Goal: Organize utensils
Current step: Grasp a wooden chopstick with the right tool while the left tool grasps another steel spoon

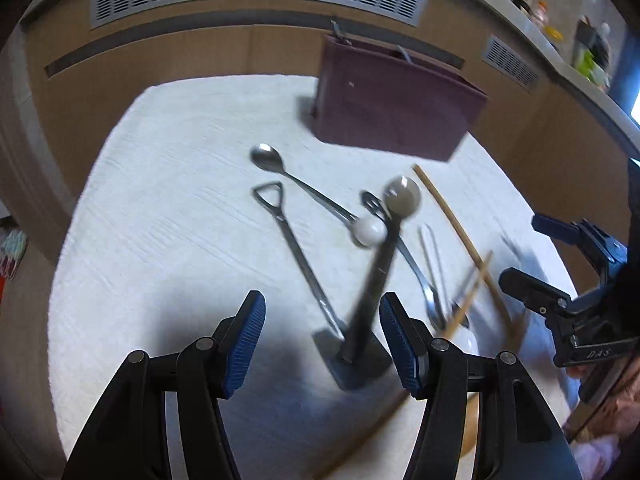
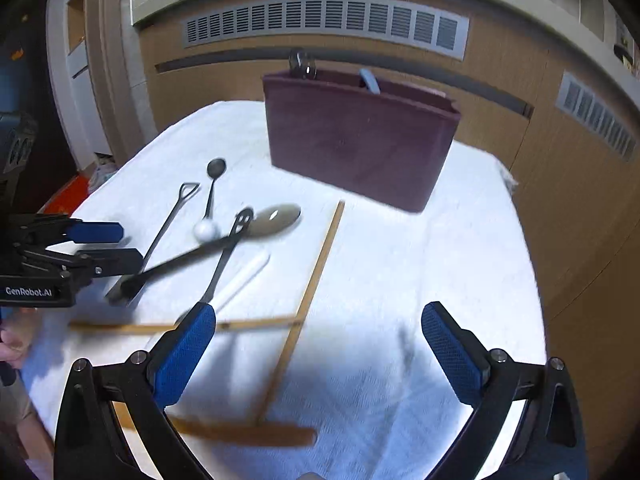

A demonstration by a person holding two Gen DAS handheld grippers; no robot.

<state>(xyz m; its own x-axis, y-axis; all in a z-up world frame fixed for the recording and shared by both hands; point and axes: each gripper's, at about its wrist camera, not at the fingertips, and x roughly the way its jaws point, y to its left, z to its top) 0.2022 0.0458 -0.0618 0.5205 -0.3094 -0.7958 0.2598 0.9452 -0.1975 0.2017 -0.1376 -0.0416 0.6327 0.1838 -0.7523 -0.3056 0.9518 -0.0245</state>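
Left hand-held gripper sits low centre in my left wrist view, fingers spread wide, nothing between the blue pads. Between them lies a black-handled spoon, blurred, its bowl pointing toward the upper right; I read it as lying loose on the white cloth, though the blur makes contact hard to judge.

Right hand-held gripper is low centre in the right wrist view, likewise wide apart and empty.

Utensils are scattered mid-frame on the cloth-covered desk:
- a steel spoon with a white ball end, centre
- a shovel-shaped utensil with a triangular loop handle, just left of the black spoon
- a slotted-handle steel spoon, crossed by the black-handled spoon
- wooden chopsticks crossing each other, lower centre in the right view
- a wooden spatula near the bottom edge

The maroon holder stands upright in the upper centre of both views, a few handles poking above its rim.
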